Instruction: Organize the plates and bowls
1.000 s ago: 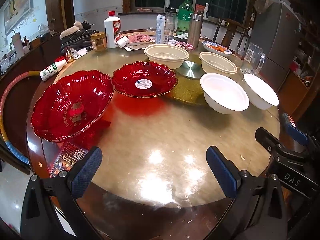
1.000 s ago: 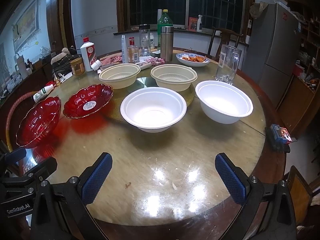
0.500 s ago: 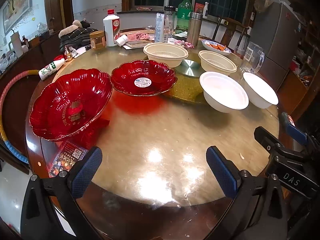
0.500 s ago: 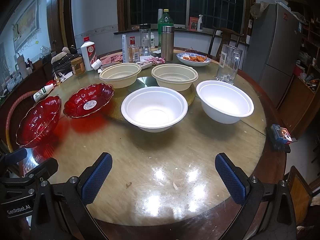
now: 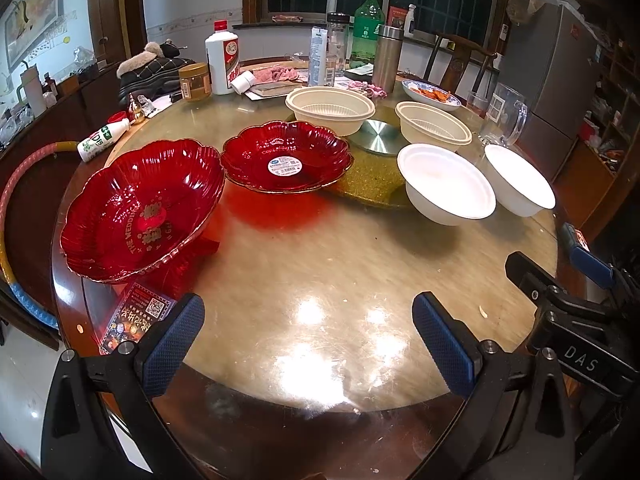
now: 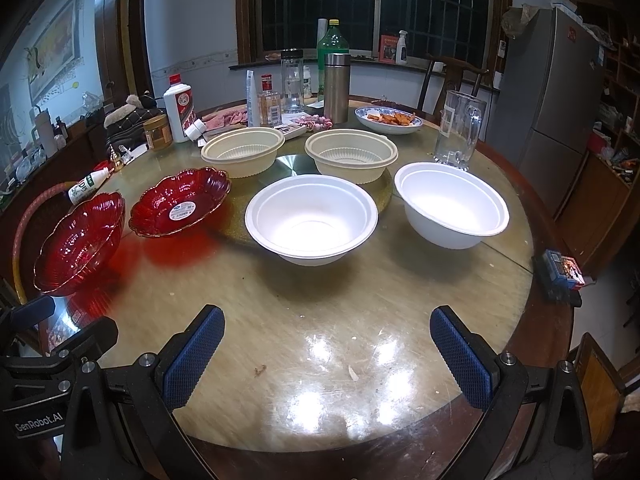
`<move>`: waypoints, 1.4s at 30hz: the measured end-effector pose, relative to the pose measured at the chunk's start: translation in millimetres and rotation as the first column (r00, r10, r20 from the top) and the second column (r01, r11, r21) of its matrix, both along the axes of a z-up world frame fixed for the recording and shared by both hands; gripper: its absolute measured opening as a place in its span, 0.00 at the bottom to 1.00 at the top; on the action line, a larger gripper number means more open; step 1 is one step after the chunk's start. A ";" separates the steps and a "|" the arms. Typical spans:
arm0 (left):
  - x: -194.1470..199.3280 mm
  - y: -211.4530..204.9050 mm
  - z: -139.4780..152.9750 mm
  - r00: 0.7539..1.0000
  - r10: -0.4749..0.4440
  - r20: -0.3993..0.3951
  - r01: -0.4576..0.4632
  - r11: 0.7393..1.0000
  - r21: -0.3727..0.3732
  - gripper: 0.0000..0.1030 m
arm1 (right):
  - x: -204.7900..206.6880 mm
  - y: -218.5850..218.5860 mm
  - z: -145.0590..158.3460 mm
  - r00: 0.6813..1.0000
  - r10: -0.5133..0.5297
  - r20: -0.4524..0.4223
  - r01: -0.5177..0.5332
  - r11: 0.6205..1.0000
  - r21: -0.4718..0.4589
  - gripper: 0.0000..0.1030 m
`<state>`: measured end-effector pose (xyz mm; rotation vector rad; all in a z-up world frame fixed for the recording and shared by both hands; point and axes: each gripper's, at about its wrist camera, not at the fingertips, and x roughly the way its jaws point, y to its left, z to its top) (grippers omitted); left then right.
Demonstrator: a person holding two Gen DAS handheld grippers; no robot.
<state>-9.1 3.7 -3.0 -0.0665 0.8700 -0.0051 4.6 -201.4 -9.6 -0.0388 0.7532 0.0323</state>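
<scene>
Two red scalloped glass dishes sit at the table's left: a footed one (image 5: 140, 208) (image 6: 80, 244) and a flatter one with a sticker (image 5: 286, 156) (image 6: 180, 202). Two white bowls (image 6: 312, 218) (image 6: 452, 208) stand mid-table, also in the left wrist view (image 5: 446, 182) (image 5: 520, 178). Two cream bowls (image 6: 243, 152) (image 6: 352, 154) sit behind them. My left gripper (image 5: 308, 336) is open and empty above the table's near edge. My right gripper (image 6: 326, 354) is open and empty, in front of the white bowls.
A round glass-topped table (image 6: 320, 300) with a gold turntable (image 5: 372, 176). Behind stand bottles, a steel flask (image 6: 337, 88), a glass jug (image 6: 458, 130) and a plate of food (image 6: 388, 120). A small box (image 6: 562, 268) lies at the right edge. A card (image 5: 136, 320) lies by the footed dish.
Both views shift very slightly toward the table. The dishes and bowls have not moved. Both grippers stay open.
</scene>
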 end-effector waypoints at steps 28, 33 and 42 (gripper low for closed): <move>-5.6 3.2 9.2 1.000 -0.020 -0.002 0.020 1.000 -0.010 1.00 | -0.8 4.9 -0.2 1.000 0.011 0.004 -0.011 1.000 0.021 1.00; -30.8 53.8 50.7 0.988 0.049 0.146 -0.040 0.997 -0.066 1.00 | 6.4 12.5 5.0 0.994 0.103 -0.031 -0.096 0.976 0.193 1.00; -21.4 197.8 40.6 0.907 0.408 0.106 -0.401 0.913 -0.080 1.00 | 36.0 101.0 6.7 0.907 0.412 -0.088 -0.341 0.839 0.424 0.99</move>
